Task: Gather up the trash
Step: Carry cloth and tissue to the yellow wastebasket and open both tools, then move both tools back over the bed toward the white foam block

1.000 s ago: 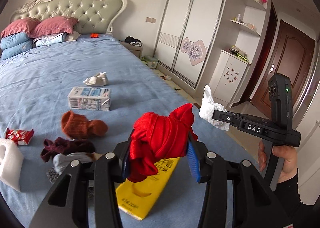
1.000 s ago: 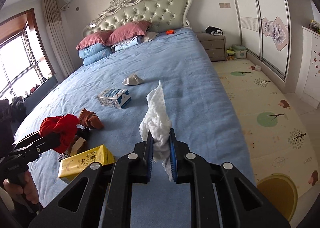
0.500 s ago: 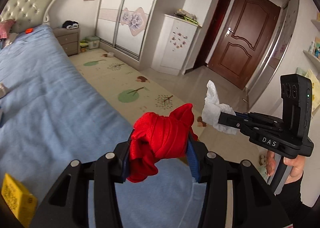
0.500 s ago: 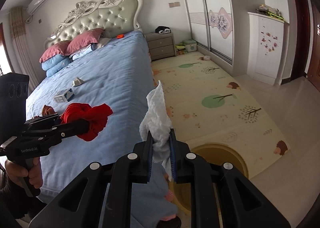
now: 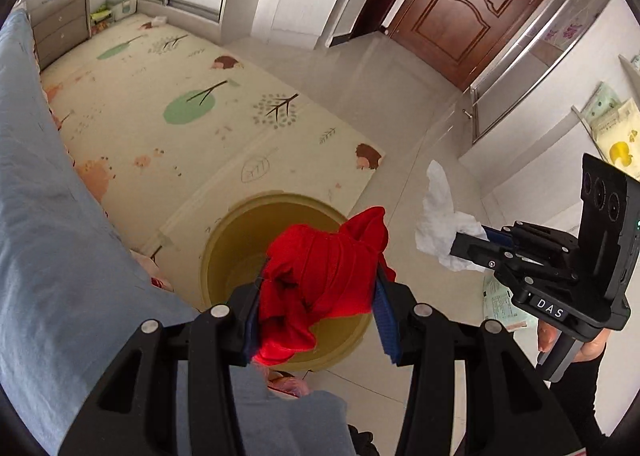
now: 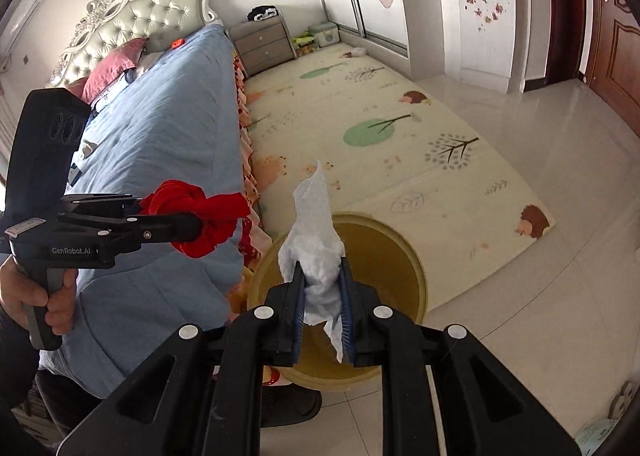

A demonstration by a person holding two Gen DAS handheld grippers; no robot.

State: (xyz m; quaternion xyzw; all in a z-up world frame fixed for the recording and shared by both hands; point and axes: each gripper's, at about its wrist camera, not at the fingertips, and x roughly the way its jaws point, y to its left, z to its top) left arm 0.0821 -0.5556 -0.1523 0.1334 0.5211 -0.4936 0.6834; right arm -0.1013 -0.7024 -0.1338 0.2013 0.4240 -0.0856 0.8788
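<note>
**Both loads poised at the bin**

Nearest the lens, the left gripper [image 5: 316, 296] is clamped on a bunched red cloth [image 5: 320, 268], which bulges out between the blue pads. In its own view the cloth sits in front of the open mouth of the yellow bin [image 5: 224, 240] standing on the floor at the foot of the bed [image 5: 36, 216]. The right gripper [image 6: 322, 296] is clamped on a crumpled white tissue [image 6: 316, 232], whose loose tail rises above the fingers; from that wrist view the tissue hangs over the bin [image 6: 404, 256] as well.

The step in hand looks like the drop-off: both pieces have been carried to the container and neither is released. The next move calls for lowering each load a little over the opening and then parting the jaws, probably one at a time so the light tissue does not drift past the rim.

What can be seen of the bin's inside, its wall and part of the bottom, looks bare; the rest is hidden behind the two loads.

Farther off lie the patterned play mat [image 5: 192, 96], then pale floor tiles and the dark wooden door [image 5: 480, 4].
</note>
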